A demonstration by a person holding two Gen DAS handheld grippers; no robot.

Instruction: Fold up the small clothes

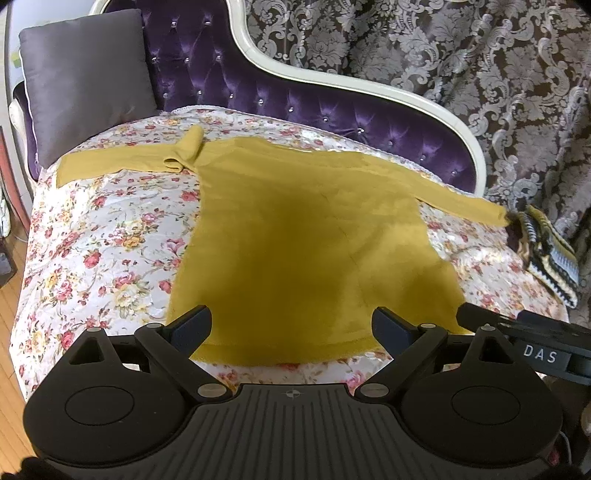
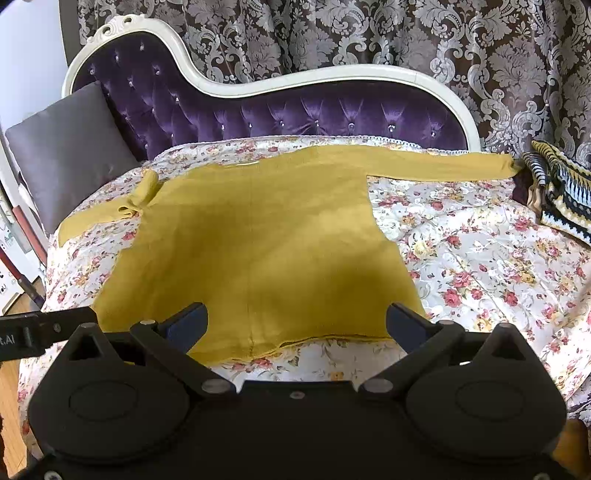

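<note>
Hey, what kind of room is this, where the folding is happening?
Probably a home sitting room or bedroom: a tufted purple chaise with a floral cover, damask curtains behind it, and a mustard sweater spread flat on the cover.

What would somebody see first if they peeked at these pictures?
A big mustard-yellow sweater lies spread flat in the middle of the flowery bedspread, one sleeve stretched out straight. Behind it curves a shiny purple buttoned sofa back. A striped knitted piece sits at the far right edge.

Mustard sweater (image 2: 255,236) flat on floral quilt (image 2: 480,266) — right tool (image 2: 297,323) wide open above hem
</note>
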